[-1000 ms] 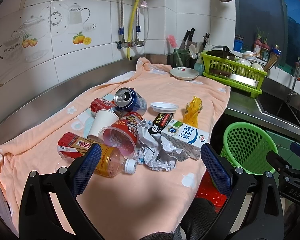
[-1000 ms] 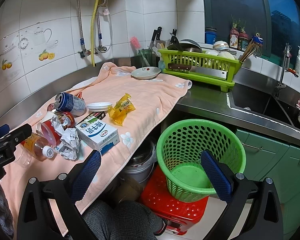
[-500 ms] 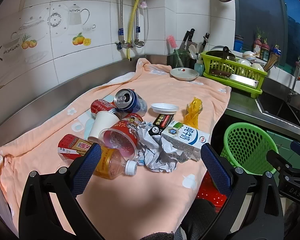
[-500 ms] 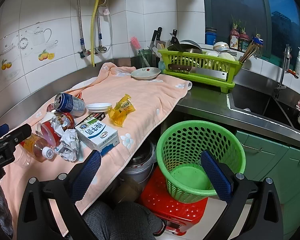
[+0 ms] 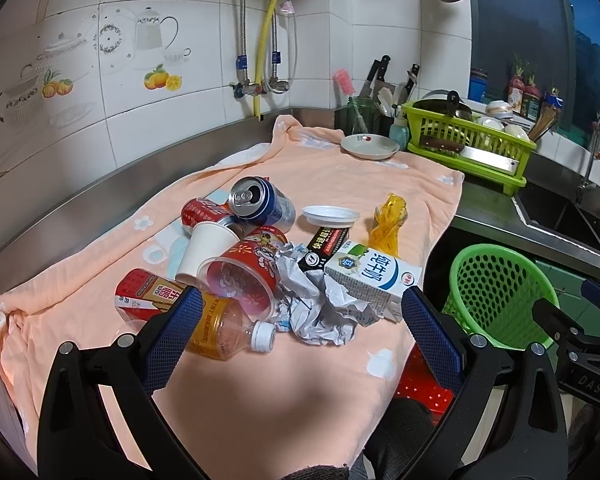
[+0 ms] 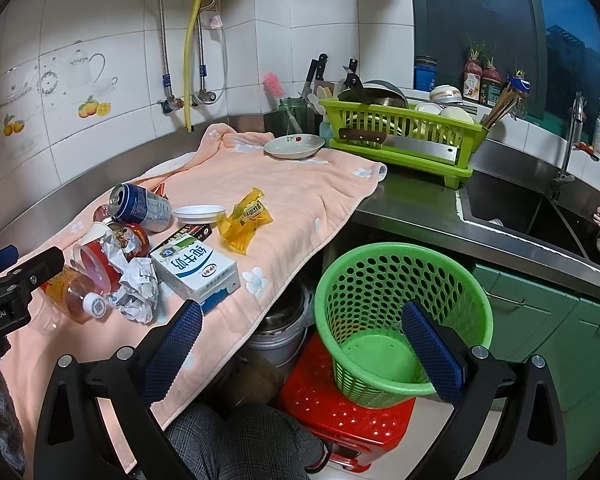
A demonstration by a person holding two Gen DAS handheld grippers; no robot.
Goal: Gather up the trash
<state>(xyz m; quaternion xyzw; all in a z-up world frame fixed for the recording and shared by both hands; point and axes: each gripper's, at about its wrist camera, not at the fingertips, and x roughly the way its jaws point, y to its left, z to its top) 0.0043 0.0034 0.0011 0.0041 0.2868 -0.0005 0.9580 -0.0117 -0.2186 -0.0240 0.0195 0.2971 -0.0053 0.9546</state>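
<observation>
Trash pile ahead of the left gripper, basket below the right.

Left wrist view: the left gripper (image 5: 300, 340) hangs with jaws spread and empty; the plastic bottle (image 5: 224, 326) lies just beyond, long axis crosswise, cap to the right, with the crumpled paper (image 5: 320, 308) and milk carton (image 5: 374, 278) beside it on the peach towel (image 5: 260, 380).
Right wrist view: the right gripper (image 6: 300, 348), also spread and empty, hovers off the counter edge with the green basket (image 6: 400, 280) ahead to the right; the pile lies far left, so the left hand is nearer.

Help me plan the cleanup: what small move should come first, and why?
Probably ease the open left gripper forward onto the crumpled paper: it lies nearest, all trash is still on the towel, and the green basket is empty.
</observation>
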